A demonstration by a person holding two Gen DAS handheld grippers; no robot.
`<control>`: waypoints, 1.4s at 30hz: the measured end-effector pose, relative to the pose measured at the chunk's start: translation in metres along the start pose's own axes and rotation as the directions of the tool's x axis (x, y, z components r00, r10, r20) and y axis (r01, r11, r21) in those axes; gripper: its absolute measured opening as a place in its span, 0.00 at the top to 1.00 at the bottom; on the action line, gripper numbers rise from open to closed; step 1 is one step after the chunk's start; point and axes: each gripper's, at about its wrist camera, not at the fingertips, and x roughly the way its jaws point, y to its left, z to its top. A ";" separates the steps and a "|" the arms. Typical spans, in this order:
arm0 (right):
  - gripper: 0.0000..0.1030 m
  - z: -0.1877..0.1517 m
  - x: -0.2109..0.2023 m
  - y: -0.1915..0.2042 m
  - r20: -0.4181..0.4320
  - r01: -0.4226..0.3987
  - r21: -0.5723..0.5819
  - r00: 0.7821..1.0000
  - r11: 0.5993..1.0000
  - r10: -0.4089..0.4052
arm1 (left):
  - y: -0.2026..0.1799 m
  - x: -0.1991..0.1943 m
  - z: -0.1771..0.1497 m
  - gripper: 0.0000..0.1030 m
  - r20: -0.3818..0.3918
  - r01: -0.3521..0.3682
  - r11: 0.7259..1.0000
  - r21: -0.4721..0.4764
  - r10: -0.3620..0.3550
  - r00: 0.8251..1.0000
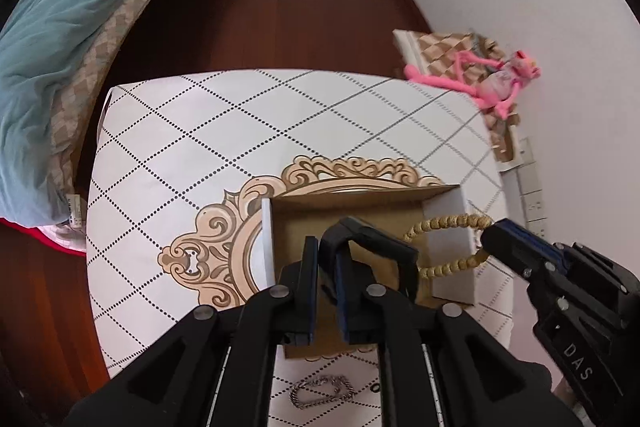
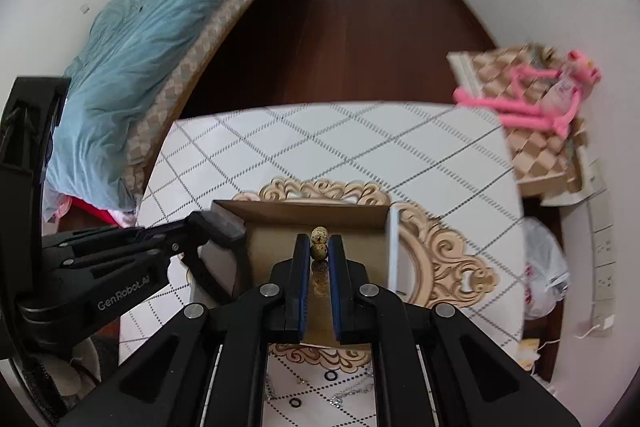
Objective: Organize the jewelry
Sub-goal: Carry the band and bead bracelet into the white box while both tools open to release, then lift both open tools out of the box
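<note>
An open cardboard box (image 1: 267, 247), brown inside and white outside, sits on the table's diamond-patterned cloth (image 1: 240, 131). My left gripper (image 1: 326, 247) hangs over the box, shut on a black band (image 1: 384, 239) that arches off to the right of its fingers. My right gripper (image 2: 320, 239) is shut on a string of speckled beige beads (image 2: 319, 235) above the box (image 2: 300, 215). In the left wrist view that bead bracelet (image 1: 440, 225) loops over the box's right wall from the right gripper (image 1: 490, 233). The left gripper (image 2: 218, 223) shows at the box's left corner in the right wrist view.
A silver chain (image 1: 322, 391) lies on the cloth in front of the box, with small dark rings (image 2: 331, 375) and thin chains (image 2: 340, 399) nearby. A bed with a blue duvet (image 1: 60, 47) stands to the left. A pink plush toy (image 1: 500, 79) lies by the right wall.
</note>
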 end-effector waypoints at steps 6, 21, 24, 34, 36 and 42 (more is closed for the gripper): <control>0.63 0.005 0.030 -0.025 -0.111 -0.053 0.087 0.992 0.995 0.063 | 0.002 0.006 0.007 0.82 -0.025 -0.054 0.999 -0.002 0.054 0.998; 0.03 -0.034 0.018 -0.022 -0.053 0.210 -0.008 0.976 0.978 -0.210 | 0.013 -0.009 -0.021 0.05 0.107 -0.222 0.975 -0.009 0.222 0.969; 0.02 -0.044 0.021 -0.020 -0.045 0.248 -0.011 0.968 0.969 -0.248 | 0.014 -0.011 -0.033 0.04 0.153 -0.256 0.967 -0.014 0.255 0.955; 0.02 -0.067 0.009 -0.014 -0.018 0.262 -0.003 0.965 0.965 -0.262 | 0.013 -0.032 -0.059 0.03 0.206 -0.243 0.969 -0.038 0.246 0.947; 0.02 -0.071 -0.002 -0.012 0.000 0.260 0.004 0.966 0.966 -0.260 | 0.011 -0.042 -0.067 0.03 0.221 -0.240 0.970 -0.043 0.243 0.945; 0.02 -0.087 -0.043 -0.001 0.079 0.265 0.009 0.961 0.964 -0.264 | 0.002 -0.074 -0.094 0.03 0.273 -0.270 0.962 -0.046 0.272 0.923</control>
